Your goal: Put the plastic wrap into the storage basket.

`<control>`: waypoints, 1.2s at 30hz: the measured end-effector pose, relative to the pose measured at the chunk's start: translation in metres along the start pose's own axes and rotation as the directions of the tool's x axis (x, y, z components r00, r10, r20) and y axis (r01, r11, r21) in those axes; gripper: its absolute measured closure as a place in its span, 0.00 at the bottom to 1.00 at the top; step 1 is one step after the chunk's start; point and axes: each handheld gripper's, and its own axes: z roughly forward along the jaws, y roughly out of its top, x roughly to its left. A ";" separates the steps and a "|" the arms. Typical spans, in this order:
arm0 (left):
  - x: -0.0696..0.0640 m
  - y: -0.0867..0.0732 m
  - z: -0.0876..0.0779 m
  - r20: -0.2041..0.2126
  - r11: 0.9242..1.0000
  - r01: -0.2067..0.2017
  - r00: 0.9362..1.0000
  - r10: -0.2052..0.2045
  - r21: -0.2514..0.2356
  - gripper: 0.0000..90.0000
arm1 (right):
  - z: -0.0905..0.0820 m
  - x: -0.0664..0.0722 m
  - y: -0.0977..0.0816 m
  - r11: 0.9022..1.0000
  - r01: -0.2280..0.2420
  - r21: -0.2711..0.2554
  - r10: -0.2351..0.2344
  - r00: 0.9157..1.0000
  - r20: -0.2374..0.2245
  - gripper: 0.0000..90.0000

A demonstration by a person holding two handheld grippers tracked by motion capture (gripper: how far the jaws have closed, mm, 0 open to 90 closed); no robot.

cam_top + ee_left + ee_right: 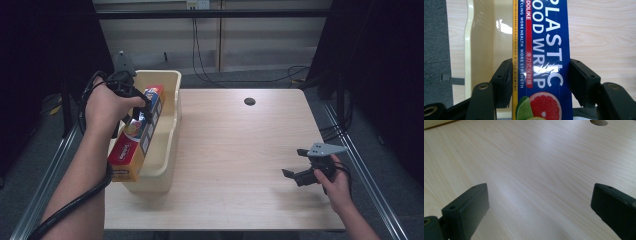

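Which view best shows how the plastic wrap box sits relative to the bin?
The high view: the plastic wrap box slants over the cream bin, near end above the rim, held in the left claw. The left claw view gives a close-up of its label between the jaws. The right claw view looks across bare table.

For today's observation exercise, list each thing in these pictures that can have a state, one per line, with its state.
Plastic wrap box: gripped, tilted, one end sticking out over the tub's near rim.
Left claw: shut on the plastic wrap box.
Right claw: open, holding nothing, low over the table.
Tub: upright on the table, the box partly inside.
Table: bare wood, with a round hole near its far edge.
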 end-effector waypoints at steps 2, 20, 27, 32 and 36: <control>0.000 0.000 0.002 0.006 1.000 0.003 1.000 -0.003 0.007 0.46 | 0.001 -0.001 0.000 1.000 -0.001 0.000 0.001 1.000 0.004 0.01; 0.000 0.001 0.022 0.011 0.999 0.005 1.000 -0.006 0.036 0.46 | 0.000 -0.001 -0.001 1.000 -0.007 -0.001 0.007 1.000 0.009 0.01; 0.002 0.000 0.030 0.028 0.999 0.012 1.000 -0.014 0.051 0.46 | 0.000 -0.001 -0.001 1.000 -0.007 0.000 0.007 1.000 0.005 0.01; 0.002 0.001 0.036 0.033 0.998 0.018 0.999 -0.020 0.058 0.46 | 0.001 -0.001 -0.001 1.000 0.000 0.001 0.000 1.000 0.006 0.01; 0.002 0.001 0.039 0.030 0.998 0.017 0.999 -0.019 0.061 0.46 | 0.001 -0.001 -0.002 1.000 -0.001 -0.001 0.001 1.000 0.003 0.01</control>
